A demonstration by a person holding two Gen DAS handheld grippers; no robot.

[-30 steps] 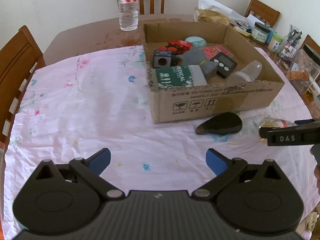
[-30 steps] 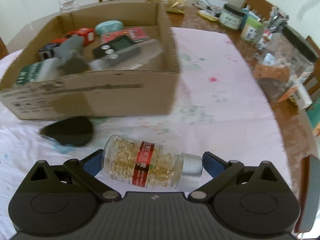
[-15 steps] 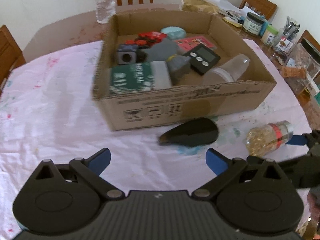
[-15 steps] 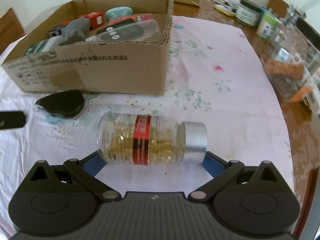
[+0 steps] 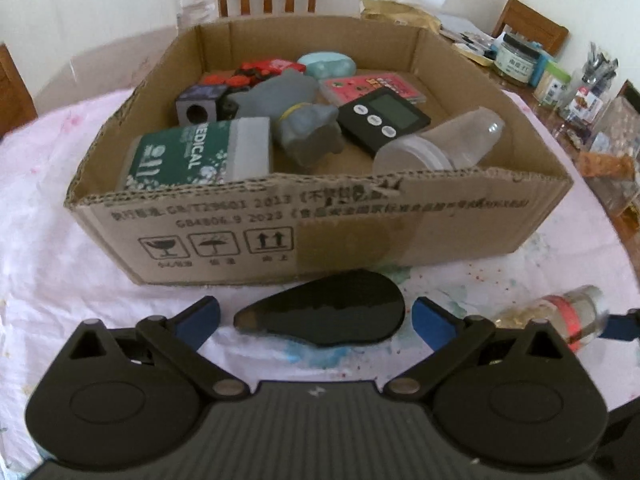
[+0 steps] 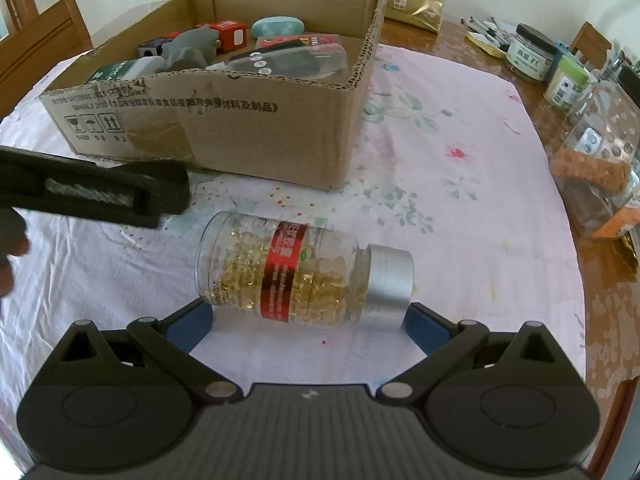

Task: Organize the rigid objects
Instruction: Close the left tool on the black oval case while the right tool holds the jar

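Both grippers gape wide, holding nothing: the left gripper (image 5: 316, 318) straddles one black teardrop case (image 5: 320, 314) on the cloth; the right gripper (image 6: 308, 320) frames one capsule bottle (image 6: 304, 276) lying on its side, silver cap to the right. One open carton (image 5: 360, 236) just behind holds about ten jumbled items, several overlapping and hard to separate. One pink floral cloth (image 6: 460, 208) covers a wooden table (image 6: 452, 36); jars there blur together.

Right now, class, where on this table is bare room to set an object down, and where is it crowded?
Free: pink cloth right of the cardboard box, beyond the capsule bottle; cloth left of the box. Crowded: inside the box, the jar-lined right edge, and the strip holding the black case.
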